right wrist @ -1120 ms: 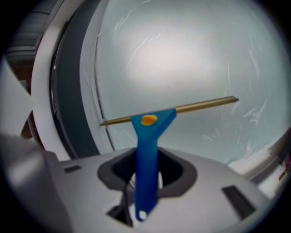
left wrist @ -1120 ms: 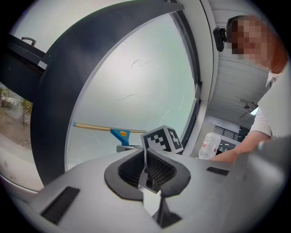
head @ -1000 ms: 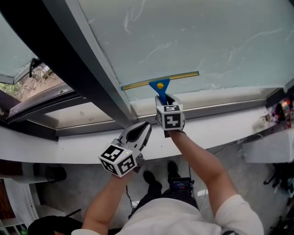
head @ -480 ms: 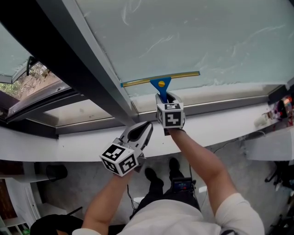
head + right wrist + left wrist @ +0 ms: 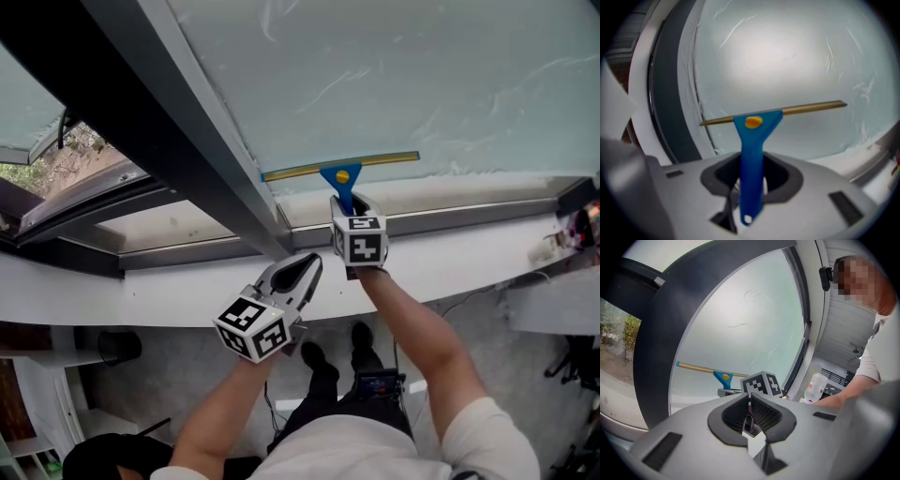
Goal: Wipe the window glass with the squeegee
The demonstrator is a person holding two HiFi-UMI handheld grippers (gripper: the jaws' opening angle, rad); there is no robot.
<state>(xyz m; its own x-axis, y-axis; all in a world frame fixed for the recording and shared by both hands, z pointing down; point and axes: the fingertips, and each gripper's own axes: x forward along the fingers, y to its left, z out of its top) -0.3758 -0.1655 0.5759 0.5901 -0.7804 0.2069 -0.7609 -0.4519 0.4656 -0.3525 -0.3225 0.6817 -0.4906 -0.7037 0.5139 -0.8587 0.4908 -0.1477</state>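
Lower than a second ago, the squeegee (image 5: pixel 340 170) lies with its blade across the window glass (image 5: pixel 422 75) near the bottom edge. The right hand-held gripper (image 5: pixel 346 200) clamps its blue handle. Nearer and to the left, the left hand-held gripper (image 5: pixel 307 262) is closed on nothing.

No legible text, label, brand or number — none in view
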